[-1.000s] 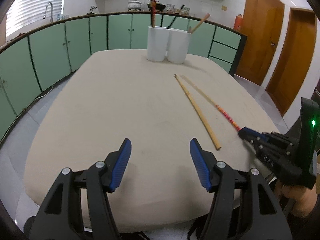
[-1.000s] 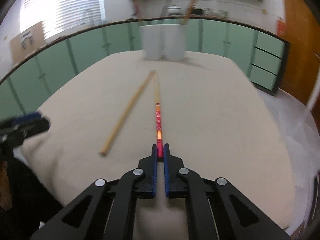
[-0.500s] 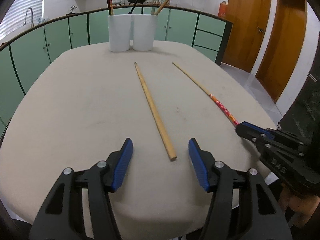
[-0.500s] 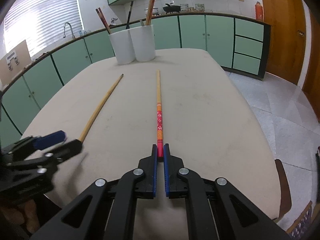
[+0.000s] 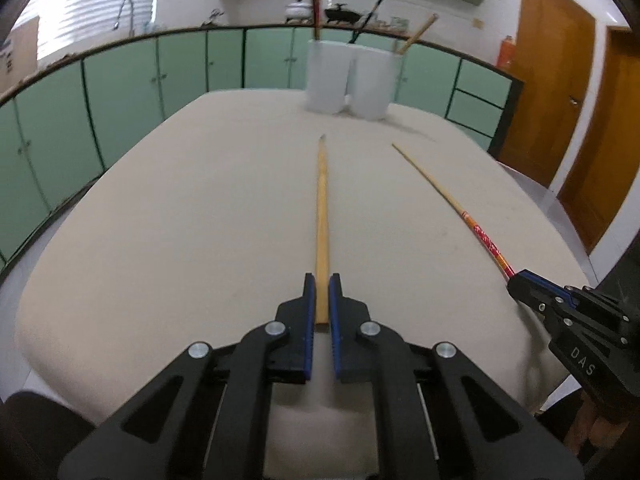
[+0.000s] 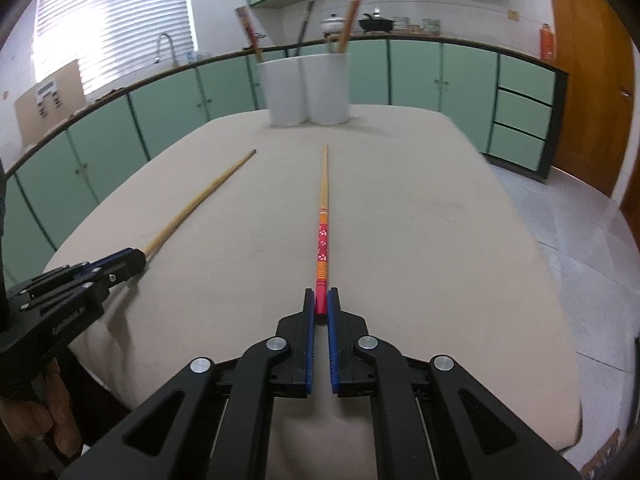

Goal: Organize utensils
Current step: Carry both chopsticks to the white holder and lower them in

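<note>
The left gripper (image 5: 321, 298) is pinched on the near end of the plain chopstick (image 5: 322, 216), which lies along the beige table (image 5: 180, 220) and points toward the two white holders (image 5: 347, 80) at the far edge. The right gripper (image 6: 321, 307) is pinched on the red end of the painted chopstick (image 6: 322, 224), which also lies flat and points at the holders (image 6: 306, 92). The two chopsticks are well apart at the near ends and draw closer toward their tips, without touching. The left view shows the right gripper (image 5: 520, 282) from the side at the table's right edge, its fingers closed on the painted chopstick (image 5: 452, 204); that stick's pattern is only a thin red stripe there. The right view shows the pattern plainly: orange bands around a red stretch with small white flowers, then bare wood to the tip. It also shows the left gripper (image 6: 132, 260) at the left edge, closed on the plain chopstick (image 6: 200, 200), with the person's fingers (image 6: 48, 420) below it. Both views show other sticks standing in the holders. Only the left view shows the two brown doors (image 5: 560, 92) on the right; only the right view shows the window blinds (image 6: 116, 20) fully and the tiled floor (image 6: 580, 232).
</note>
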Available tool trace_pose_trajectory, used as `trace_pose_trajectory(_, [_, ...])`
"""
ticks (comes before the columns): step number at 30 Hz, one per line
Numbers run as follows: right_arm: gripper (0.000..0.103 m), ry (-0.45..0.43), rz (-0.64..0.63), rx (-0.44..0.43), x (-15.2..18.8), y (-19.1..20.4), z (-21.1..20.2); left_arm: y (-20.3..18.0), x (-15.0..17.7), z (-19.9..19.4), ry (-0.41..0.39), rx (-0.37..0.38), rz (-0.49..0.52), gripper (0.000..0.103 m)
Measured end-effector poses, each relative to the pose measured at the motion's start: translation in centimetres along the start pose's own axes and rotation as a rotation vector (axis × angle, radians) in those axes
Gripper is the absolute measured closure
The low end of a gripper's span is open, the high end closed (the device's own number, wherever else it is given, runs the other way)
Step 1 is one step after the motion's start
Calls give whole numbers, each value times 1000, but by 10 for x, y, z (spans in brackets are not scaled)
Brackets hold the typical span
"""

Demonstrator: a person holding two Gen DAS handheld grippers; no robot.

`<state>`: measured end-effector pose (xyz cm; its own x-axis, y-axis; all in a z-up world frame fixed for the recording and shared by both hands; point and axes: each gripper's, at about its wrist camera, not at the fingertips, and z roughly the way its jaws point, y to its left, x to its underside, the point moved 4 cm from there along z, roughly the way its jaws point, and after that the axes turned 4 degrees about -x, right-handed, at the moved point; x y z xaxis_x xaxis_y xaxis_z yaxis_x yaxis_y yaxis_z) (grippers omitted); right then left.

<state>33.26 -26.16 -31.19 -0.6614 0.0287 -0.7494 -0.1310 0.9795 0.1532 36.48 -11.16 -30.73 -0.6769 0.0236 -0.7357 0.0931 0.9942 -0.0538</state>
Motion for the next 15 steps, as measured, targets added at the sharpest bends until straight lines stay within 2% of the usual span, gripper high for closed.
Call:
trace_pose_trajectory(4, [90, -1, -6, -15, 3, 8, -2, 6, 6, -5, -6, 5, 15, 94])
trace_pose_trajectory(5, [89, -1, -6, -13, 4, 7, -3, 4, 6, -4, -8, 14, 26, 91])
trace_pose_trajectory(8, [89, -1, -11, -6, 3, 8, 0, 5, 3, -1, -12, 31, 29, 90])
trace_pose_trajectory(10, [90, 0, -13, -6, 2, 8, 2, 6, 2, 0, -6, 35, 29, 97])
trace_pose_trajectory(12, [97, 9, -6, -4, -1, 8, 2, 6, -1, -1, 10, 43, 21, 97])
trace_pose_trajectory(15, [97, 25, 12, -16, -5, 10, -6, 8, -7, -10, 26, 55, 5, 97])
